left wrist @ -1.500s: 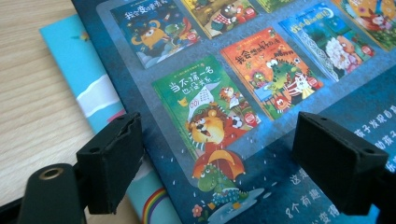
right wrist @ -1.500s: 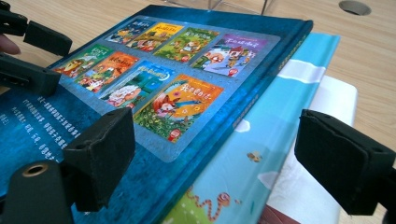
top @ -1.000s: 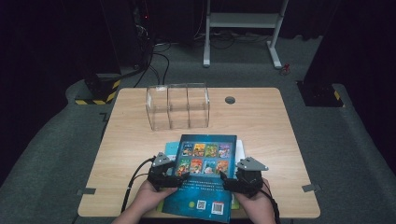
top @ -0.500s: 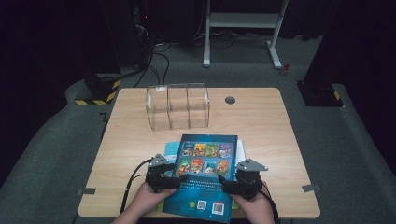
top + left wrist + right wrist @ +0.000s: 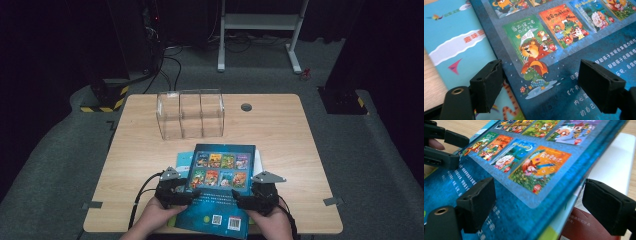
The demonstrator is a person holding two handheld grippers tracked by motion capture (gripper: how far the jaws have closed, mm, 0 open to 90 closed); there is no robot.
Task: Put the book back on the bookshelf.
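Observation:
A dark blue picture book (image 5: 220, 187) lies back cover up at the table's near edge, on top of other books, and its near end reaches past the edge. My left gripper (image 5: 184, 196) stands open at the book's left edge. In the left gripper view (image 5: 544, 82) one jaw is over a light blue book (image 5: 454, 47) underneath and the other over the dark cover (image 5: 564, 57). My right gripper (image 5: 244, 201) is open at the right edge. In the right gripper view (image 5: 539, 202) its jaws straddle the raised edge of the blue book (image 5: 524, 182), above a white book (image 5: 614, 162).
A clear acrylic divider box (image 5: 191, 114) stands at the back of the wooden table (image 5: 285, 140), left of a round cable hole (image 5: 246, 106). A red cover (image 5: 576, 227) peeks out under the stack. Dark floor, cables and a white stand surround the table.

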